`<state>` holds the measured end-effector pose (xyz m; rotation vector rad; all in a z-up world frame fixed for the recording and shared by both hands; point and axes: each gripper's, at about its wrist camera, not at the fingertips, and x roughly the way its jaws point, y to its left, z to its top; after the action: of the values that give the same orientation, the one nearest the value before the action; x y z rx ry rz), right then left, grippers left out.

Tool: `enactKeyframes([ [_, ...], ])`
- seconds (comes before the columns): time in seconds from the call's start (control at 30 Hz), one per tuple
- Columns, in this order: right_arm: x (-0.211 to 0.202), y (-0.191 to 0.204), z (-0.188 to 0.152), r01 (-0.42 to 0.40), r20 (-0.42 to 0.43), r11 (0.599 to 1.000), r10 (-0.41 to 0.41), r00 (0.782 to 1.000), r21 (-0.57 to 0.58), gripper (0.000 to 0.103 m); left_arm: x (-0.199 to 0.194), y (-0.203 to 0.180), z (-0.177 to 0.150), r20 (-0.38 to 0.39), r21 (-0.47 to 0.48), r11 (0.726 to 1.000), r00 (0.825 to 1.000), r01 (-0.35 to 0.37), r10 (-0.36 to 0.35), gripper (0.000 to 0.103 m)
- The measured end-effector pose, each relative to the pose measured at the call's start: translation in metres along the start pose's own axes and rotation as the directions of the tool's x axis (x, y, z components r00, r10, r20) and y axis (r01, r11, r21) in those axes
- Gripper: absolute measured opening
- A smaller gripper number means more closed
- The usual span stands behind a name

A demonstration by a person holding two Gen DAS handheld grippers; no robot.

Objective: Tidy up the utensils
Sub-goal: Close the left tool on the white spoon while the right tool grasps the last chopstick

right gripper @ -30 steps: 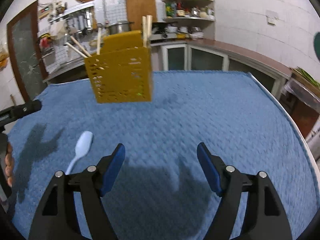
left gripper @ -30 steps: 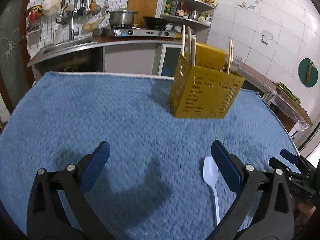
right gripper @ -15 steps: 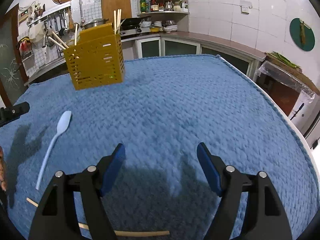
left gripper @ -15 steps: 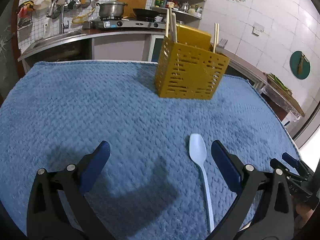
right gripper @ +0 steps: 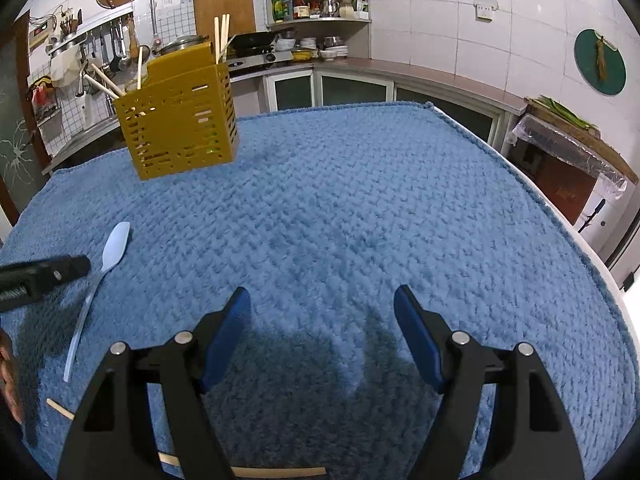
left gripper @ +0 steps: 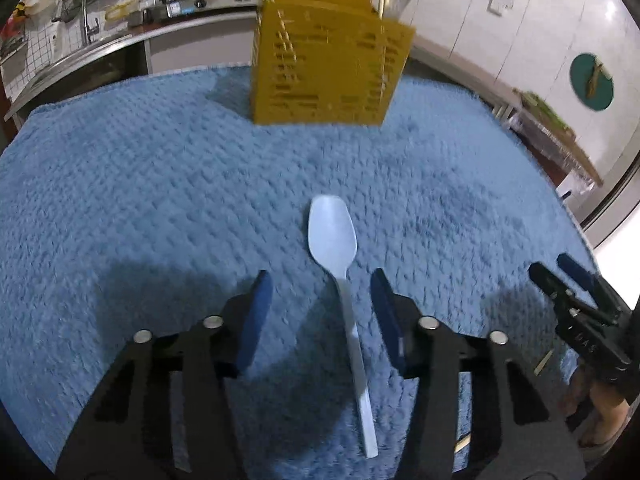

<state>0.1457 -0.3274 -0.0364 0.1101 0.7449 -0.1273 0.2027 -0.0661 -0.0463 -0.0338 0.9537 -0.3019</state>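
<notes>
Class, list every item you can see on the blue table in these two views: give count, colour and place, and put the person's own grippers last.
Cloth: one, blue, covering the table.
Utensil holder: one, yellow, slotted, far side of the cloth.
Chopsticks in holder: several, pale wood, sticking up.
Spoon: one, white, flat on the cloth, handle between the left gripper's fingers.
Loose chopsticks: at least two, pale wood, near edge.
Left gripper: black, blue pads, open around the spoon handle.
Right gripper: black, blue pads, open, empty.

Pale blue spoon (left gripper: 332, 236), mustard-yellow slotted caddy (right gripper: 180, 120), blue textured cloth (right gripper: 360, 208)
</notes>
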Motion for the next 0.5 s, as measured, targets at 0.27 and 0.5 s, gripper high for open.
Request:
enactKeyframes([
  [0.27, 0.005, 0.000, 0.002, -0.019, -0.009, 1.000, 0.019, 1.000, -0.002, 0.073, 0.016, -0.016, -0.002, -0.056, -0.002, 1.000, 0.998, -0.002, 0.001, 0.034],
  [0.5, -0.013, 0.000, -0.005, -0.040, -0.042, 0.999, 0.039, 0.998, -0.017, 0.073, 0.022, -0.025, 0.001, -0.050, 0.038, 0.998, 0.998, -0.046, 0.048, 0.024],
])
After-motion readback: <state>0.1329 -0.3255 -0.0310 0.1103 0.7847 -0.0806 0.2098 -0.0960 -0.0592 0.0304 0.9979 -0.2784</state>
